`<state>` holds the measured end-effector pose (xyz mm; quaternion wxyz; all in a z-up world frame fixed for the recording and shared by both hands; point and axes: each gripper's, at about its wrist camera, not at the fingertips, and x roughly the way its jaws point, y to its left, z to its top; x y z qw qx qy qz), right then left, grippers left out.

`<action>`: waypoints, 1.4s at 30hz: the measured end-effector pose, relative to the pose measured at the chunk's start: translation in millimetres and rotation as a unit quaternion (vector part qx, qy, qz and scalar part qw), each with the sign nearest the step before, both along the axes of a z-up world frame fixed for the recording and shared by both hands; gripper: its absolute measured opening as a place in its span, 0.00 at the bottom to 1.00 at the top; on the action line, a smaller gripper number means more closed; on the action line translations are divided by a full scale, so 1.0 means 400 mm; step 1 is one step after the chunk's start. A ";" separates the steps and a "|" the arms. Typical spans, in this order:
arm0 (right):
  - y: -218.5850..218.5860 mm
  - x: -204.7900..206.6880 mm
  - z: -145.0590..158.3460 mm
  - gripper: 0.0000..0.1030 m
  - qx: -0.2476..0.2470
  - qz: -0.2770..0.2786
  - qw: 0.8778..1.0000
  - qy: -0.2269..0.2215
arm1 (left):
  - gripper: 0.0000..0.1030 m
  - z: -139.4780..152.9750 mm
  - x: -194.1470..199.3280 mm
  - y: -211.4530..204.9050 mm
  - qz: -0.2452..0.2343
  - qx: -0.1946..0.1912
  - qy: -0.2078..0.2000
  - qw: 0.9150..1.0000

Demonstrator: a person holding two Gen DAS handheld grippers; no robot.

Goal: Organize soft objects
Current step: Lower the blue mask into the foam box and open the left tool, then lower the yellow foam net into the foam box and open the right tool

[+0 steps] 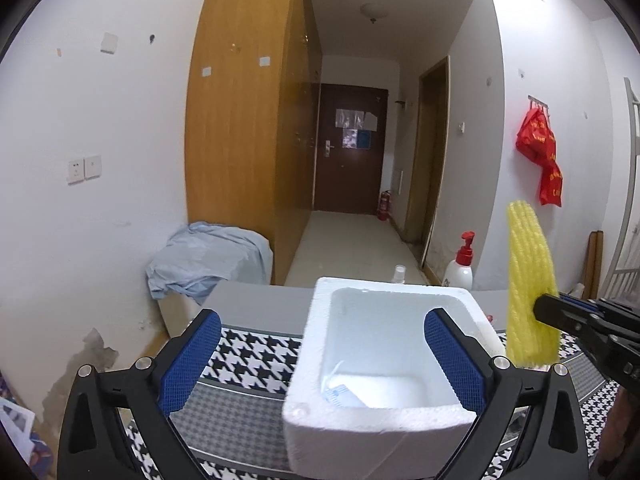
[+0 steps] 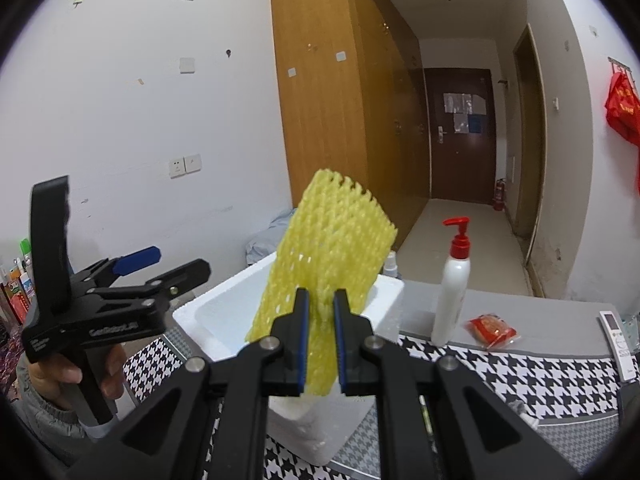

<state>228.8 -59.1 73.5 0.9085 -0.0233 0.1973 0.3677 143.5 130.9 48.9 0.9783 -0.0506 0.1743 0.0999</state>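
Right gripper pinched tight on the lower part of a yellow foam net sleeve; sleeve held upright and off the table, upper part fanned out above the pads. From the left wrist view, same sleeve seen at the far right, just beside and above the right rim of the white foam box, not yet over the opening.

Left gripper spread fully wide, nothing between the blue pads; box seen between and beyond the fingers, no contact that could be made out. Seen in the right wrist view off to the left, gripped by a hand low in frame.

Box stood on a houndstooth cloth. Inside, on the floor: one small white-and-blue item, too blurred to identify. Nearby, not engaged: pump bottle with red top, red packet, remote at table edge.

Step in hand, judged: carrying the sleeve to the box, drop pending. Left tool apparently done with its own piece and idle.

Next move, judged: shift sleeve leftward over the opening, lower until the bottom edge cleared the rim, then release. Light, springy foam; likely to catch on the rim or cling to a pad, so release low and inside the walls.
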 end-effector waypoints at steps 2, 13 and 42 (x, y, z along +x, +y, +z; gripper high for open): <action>0.011 0.005 -0.002 0.14 -0.002 0.001 1.000 0.004 | 0.99 0.000 -0.011 0.004 0.008 0.006 -0.003 1.000; 0.059 0.008 -0.003 0.14 -0.007 0.016 1.000 0.013 | 0.99 -0.010 -0.043 0.021 0.013 0.006 -0.004 1.000; 0.065 0.013 -0.003 0.66 -0.008 -0.011 0.999 0.033 | 0.99 -0.025 -0.065 0.007 -0.024 0.003 0.001 1.000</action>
